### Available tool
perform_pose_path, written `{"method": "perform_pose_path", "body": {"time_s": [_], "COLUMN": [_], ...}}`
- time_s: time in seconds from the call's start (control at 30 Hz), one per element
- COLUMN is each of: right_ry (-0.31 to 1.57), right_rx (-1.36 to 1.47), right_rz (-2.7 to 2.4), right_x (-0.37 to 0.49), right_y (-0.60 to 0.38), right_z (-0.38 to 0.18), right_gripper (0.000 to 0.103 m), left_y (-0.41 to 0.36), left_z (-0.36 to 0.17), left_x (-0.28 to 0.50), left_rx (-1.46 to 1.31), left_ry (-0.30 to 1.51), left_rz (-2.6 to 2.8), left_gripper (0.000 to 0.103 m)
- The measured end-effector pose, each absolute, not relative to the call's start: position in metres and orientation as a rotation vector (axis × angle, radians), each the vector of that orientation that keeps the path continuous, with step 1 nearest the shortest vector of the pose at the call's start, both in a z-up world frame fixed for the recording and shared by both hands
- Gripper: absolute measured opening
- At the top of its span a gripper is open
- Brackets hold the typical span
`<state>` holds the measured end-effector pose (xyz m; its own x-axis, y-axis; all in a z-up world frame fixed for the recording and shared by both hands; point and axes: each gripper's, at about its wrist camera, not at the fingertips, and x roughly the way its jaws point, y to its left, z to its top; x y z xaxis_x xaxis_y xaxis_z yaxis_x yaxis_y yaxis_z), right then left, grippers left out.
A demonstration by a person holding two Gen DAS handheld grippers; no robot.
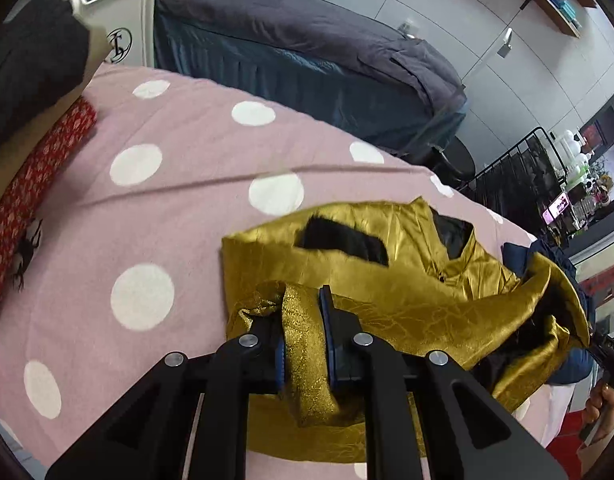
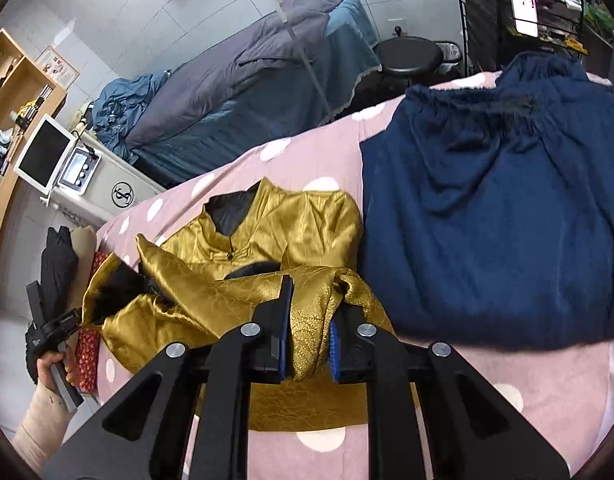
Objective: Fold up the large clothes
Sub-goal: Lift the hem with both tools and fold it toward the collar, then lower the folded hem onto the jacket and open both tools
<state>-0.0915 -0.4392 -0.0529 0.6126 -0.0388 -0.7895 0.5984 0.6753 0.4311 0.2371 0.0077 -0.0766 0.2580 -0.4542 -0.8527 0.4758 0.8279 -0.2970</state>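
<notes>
Both grippers are clamped on the hem of the shiny gold satin jacket with black lining [image 2: 275, 232], the left gripper [image 1: 303, 320] and right gripper [image 2: 309, 320] each pinching a brocade-trimmed corner while the collar end lies on the pink blanket with white polka dots [image 1: 167, 152]. The satin looks slippery, so either corner could slide free mid-fold. The lifted hem could also drag onto the dark blue garment [image 2: 499, 208] just beside it.

Gold jacket [image 2: 267, 236] glossy satin cloth; pink dotted blanket [image 1: 179, 216] matt, soft fabric.
</notes>
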Motion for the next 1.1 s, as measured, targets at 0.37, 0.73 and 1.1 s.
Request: {"method": "perform_pose_path", "body": {"time_s": [0.37, 0.73, 1.1], "right_ry": [0.812, 0.886, 0.928], "right_rx": [0.847, 0.919, 0.965], "right_rz": [-0.486, -0.559, -0.599], "right_x": [-0.056, -0.038, -0.026], "right_y": [-0.484, -0.515, -0.532], "right_z": [-0.059, -0.103, -0.133], "right_gripper": [0.016, 0.016, 0.016], "left_y": [-0.038, -0.02, 0.018], "left_z": [-0.077, -0.091, -0.033], "left_x": [0.28, 0.305, 0.281], "left_rx": [0.032, -0.208, -0.231], "left_ry": [1.173, 1.325, 1.188], "left_rz": [-0.604, -0.605, -0.58], "left_gripper": [0.015, 0.037, 0.085]}}
